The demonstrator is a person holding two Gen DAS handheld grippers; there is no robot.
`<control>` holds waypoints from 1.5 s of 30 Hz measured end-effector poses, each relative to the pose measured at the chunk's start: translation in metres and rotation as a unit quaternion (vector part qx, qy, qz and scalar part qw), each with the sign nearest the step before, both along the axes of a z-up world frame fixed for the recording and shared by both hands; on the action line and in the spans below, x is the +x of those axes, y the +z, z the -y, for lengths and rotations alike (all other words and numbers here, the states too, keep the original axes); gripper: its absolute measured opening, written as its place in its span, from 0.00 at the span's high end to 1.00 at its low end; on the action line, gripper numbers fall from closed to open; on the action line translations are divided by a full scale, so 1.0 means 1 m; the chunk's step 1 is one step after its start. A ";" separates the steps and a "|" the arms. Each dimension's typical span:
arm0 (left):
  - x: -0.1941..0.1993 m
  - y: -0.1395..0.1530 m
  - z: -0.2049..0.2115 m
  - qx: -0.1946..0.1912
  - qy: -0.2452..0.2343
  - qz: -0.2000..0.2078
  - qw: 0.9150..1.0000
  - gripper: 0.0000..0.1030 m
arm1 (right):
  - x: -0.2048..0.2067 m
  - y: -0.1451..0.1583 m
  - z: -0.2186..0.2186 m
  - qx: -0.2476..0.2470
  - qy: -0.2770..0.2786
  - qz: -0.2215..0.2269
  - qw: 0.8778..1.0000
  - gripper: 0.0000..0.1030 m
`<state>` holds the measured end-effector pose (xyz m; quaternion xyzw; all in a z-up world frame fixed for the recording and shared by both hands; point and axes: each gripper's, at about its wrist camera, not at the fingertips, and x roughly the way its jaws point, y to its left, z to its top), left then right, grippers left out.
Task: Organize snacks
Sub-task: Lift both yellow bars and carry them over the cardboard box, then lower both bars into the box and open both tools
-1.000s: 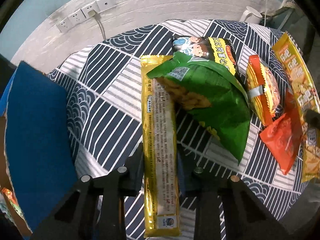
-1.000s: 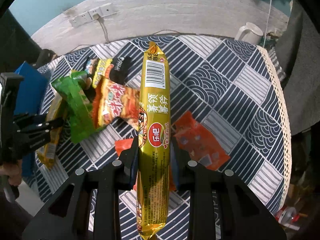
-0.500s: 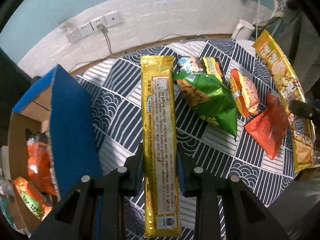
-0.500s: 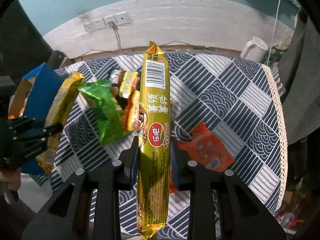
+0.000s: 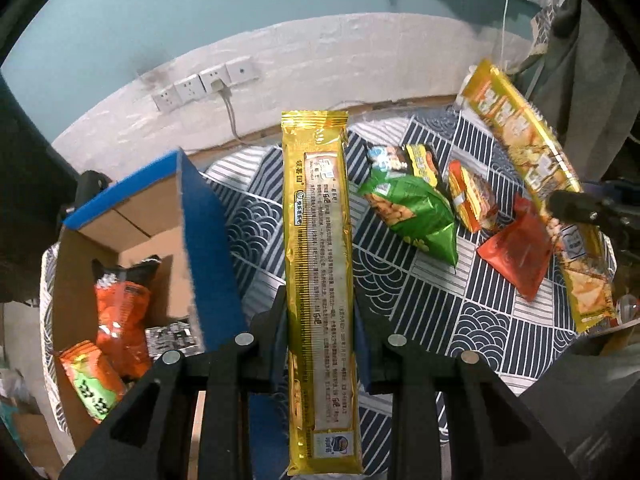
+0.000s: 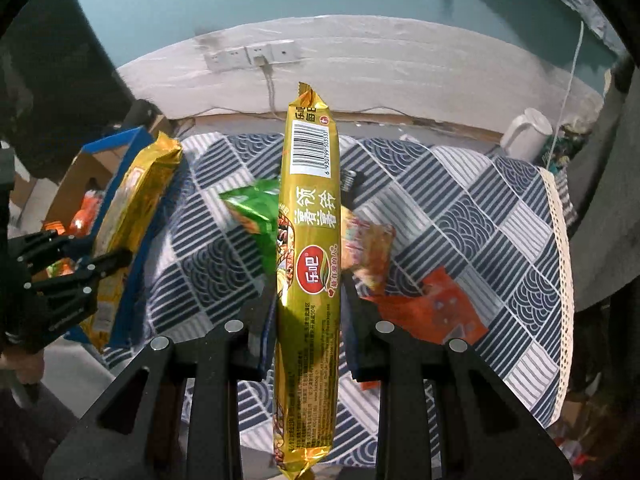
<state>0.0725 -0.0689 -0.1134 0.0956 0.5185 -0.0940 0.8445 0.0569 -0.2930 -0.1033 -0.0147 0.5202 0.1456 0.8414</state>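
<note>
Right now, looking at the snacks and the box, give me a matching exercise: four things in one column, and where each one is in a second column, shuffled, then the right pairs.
Things:
1. green snack bag
2. gold pack with the barcode
3. white mug
4. orange packet under the black one

Places:
A. inside the cardboard box
B. clamped in the right gripper
C. lying on the patterned tablecloth
D. at the table's far right corner, by the wall

Pairs: 1-C, 2-B, 3-D, 4-A

right gripper [image 6: 308, 304] clamping gold packet [image 6: 310, 240] — cardboard box [image 6: 86, 168] left
</note>
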 end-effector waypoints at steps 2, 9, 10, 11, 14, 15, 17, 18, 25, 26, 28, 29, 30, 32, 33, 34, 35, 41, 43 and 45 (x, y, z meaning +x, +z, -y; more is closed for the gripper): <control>-0.002 0.007 -0.005 -0.002 0.001 0.006 1.000 0.72 | -0.001 0.005 -0.011 -0.001 0.009 0.004 1.000 0.75; -0.011 0.026 -0.031 -0.002 0.008 0.022 1.000 0.72 | 0.000 0.018 -0.044 -0.003 0.038 0.013 0.999 0.75; -0.012 0.029 -0.036 -0.002 0.009 0.026 1.000 0.72 | 0.001 0.020 -0.051 -0.004 0.043 0.015 0.999 0.75; -0.013 0.031 -0.040 -0.001 0.010 0.029 1.000 0.72 | 0.001 0.021 -0.055 -0.004 0.046 0.016 0.999 0.75; -0.016 0.036 -0.054 0.004 0.016 0.039 0.999 0.72 | 0.003 0.025 -0.073 -0.004 0.060 0.020 0.998 0.75; -0.016 0.037 -0.059 0.005 0.019 0.041 0.999 0.72 | 0.003 0.026 -0.079 -0.004 0.065 0.020 0.998 0.75; -0.016 0.038 -0.070 0.003 0.028 0.042 0.999 0.72 | 0.004 0.028 -0.092 -0.004 0.074 0.022 0.997 0.75; -0.016 0.038 -0.077 0.002 0.032 0.041 0.999 0.72 | 0.004 0.029 -0.097 -0.004 0.078 0.022 0.997 0.75; -0.012 0.032 -0.117 0.005 0.067 0.039 0.997 0.72 | 0.008 0.031 -0.141 -0.003 0.112 0.022 0.993 0.75; -0.011 0.029 -0.124 0.004 0.073 0.037 0.997 0.72 | 0.009 0.030 -0.148 -0.003 0.117 0.021 0.993 0.75; -0.011 0.024 -0.139 0.006 0.085 0.032 0.996 0.72 | 0.011 0.029 -0.158 -0.002 0.123 0.018 0.992 0.75; -0.011 0.022 -0.146 0.008 0.090 0.030 0.995 0.72 | 0.012 0.028 -0.164 -0.001 0.127 0.016 0.992 0.75; -0.012 0.020 -0.150 0.009 0.093 0.029 0.995 0.72 | 0.013 0.026 -0.171 0.001 0.130 0.014 0.991 0.75; -0.014 0.015 -0.161 0.013 0.101 0.027 0.994 0.72 | 0.015 0.024 -0.181 0.005 0.135 0.008 0.991 0.75; -0.015 0.014 -0.166 0.013 0.105 0.026 0.994 0.72 | 0.016 0.024 -0.187 0.010 0.138 0.004 0.990 0.75; -0.016 0.012 -0.171 0.012 0.107 0.023 0.994 0.72 | 0.017 0.023 -0.194 0.015 0.141 0.000 0.990 0.75; -0.016 0.010 -0.176 0.011 0.110 0.021 0.994 0.72 | 0.017 0.023 -0.199 0.017 0.144 -0.002 0.989 0.75; -0.018 0.001 -0.191 0.025 0.122 0.018 0.992 0.72 | 0.017 0.018 -0.235 0.024 0.164 -0.016 0.986 0.75; -0.016 -0.004 -0.197 0.021 0.126 0.013 0.992 0.72 | 0.018 0.016 -0.245 0.026 0.169 -0.021 0.985 0.75; -0.014 -0.007 -0.202 0.015 0.129 0.007 0.991 0.72 | 0.018 0.013 -0.257 0.024 0.175 -0.025 0.984 0.75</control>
